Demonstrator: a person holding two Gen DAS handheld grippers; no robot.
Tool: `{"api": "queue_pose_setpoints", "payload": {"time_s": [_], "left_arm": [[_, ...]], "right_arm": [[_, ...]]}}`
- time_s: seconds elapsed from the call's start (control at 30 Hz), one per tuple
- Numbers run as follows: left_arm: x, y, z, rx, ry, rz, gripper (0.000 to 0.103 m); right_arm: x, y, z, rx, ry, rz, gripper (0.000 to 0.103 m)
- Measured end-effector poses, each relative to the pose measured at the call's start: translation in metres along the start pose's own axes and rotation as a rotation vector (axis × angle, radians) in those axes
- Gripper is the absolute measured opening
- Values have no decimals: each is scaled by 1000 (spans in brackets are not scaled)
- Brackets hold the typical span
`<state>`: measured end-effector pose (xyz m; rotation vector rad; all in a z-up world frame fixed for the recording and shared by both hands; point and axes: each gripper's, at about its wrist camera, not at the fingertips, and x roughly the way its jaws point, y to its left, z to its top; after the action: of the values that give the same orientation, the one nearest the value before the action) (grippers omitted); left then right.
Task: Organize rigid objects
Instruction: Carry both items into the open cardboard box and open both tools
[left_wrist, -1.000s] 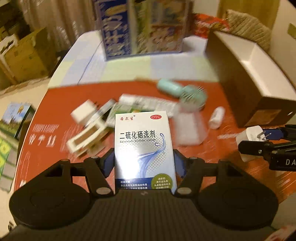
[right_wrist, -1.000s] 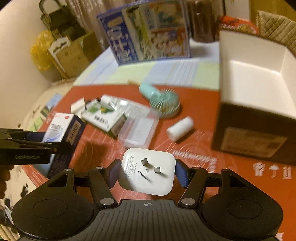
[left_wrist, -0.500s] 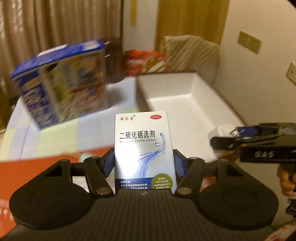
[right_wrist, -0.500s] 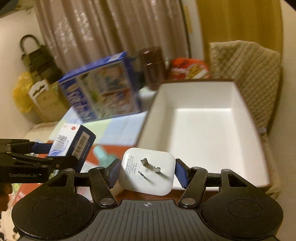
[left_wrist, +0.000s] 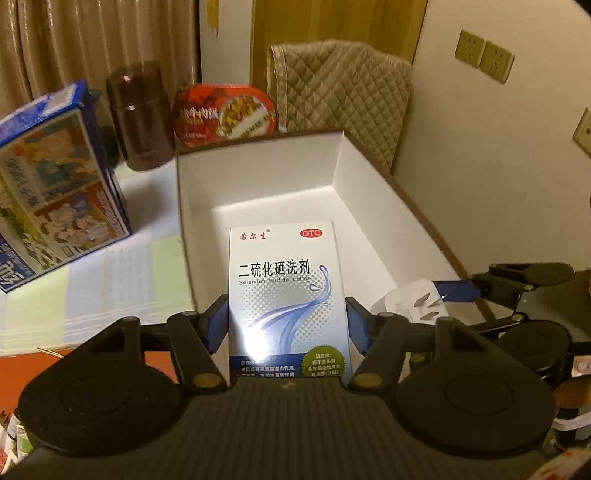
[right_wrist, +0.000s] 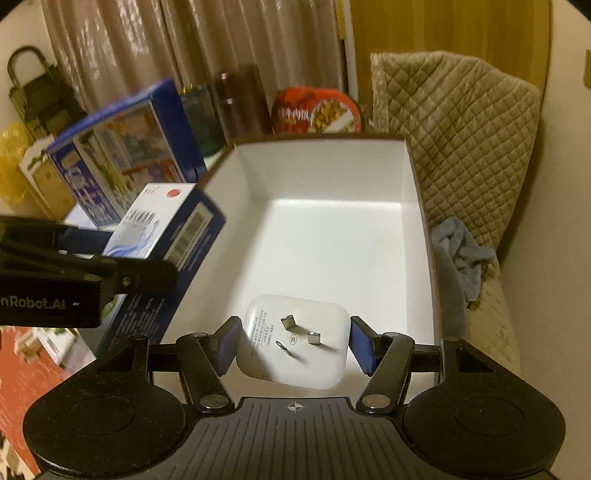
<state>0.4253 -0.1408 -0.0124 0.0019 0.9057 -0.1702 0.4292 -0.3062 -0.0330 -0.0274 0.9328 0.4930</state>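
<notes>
Where both views overlap, an open white-lined box (left_wrist: 258, 184) is seen on the tabletop (left_wrist: 92, 288), w/ brown outer edges; its floor is bare in the right wrist view. A quilted beige cover (right_wrist: 461, 140) is draped just behind and beside the box. A large blue printed carton (left_wrist: 55, 192) stands left of the box, a dark brown jar (left_wrist: 142, 114) and a red round snack tub (left_wrist: 225, 114) behind it.

The left claw (left_wrist: 286, 317) is clamped on a white-and-blue lotion carton (left_wrist: 286, 288), held upright over the near end of the box. The right claw (right_wrist: 293, 343) is clamped on a white plug adapter (right_wrist: 293, 343), prongs up, also held above the near end of the box.

Only the right wrist view shows the lotion carton's dark side w/ barcode, a grey-blue cloth (right_wrist: 461, 254) lying on the quilted cover, a yellow bag (right_wrist: 11, 166) and dark handbag (right_wrist: 37, 96) at far left. Only the left wrist view shows wall sockets (left_wrist: 484, 59) and the carton's front label.

In the left wrist view the adapter is partly hidden behind the claw's own linkage; the carton's lower text is too small to be read. Red tabletop items at the lower left of the right wrist view are cut off and blurred, not identifiable.
</notes>
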Motion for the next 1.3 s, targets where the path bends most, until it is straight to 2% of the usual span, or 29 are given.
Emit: {"api": "queue_pose_setpoints", "payload": {"time_s": [0.27, 0.57, 1.3], "left_arm": [[41, -3, -5, -5, 102, 15, 62], [64, -1, -3, 4, 159, 2, 62], [62, 3, -3, 6, 157, -16, 62]], "right_arm": [[25, -7, -1, -123, 92, 10, 59], [38, -11, 2, -182, 133, 6, 59], [41, -9, 6, -215, 128, 28, 60]]}}
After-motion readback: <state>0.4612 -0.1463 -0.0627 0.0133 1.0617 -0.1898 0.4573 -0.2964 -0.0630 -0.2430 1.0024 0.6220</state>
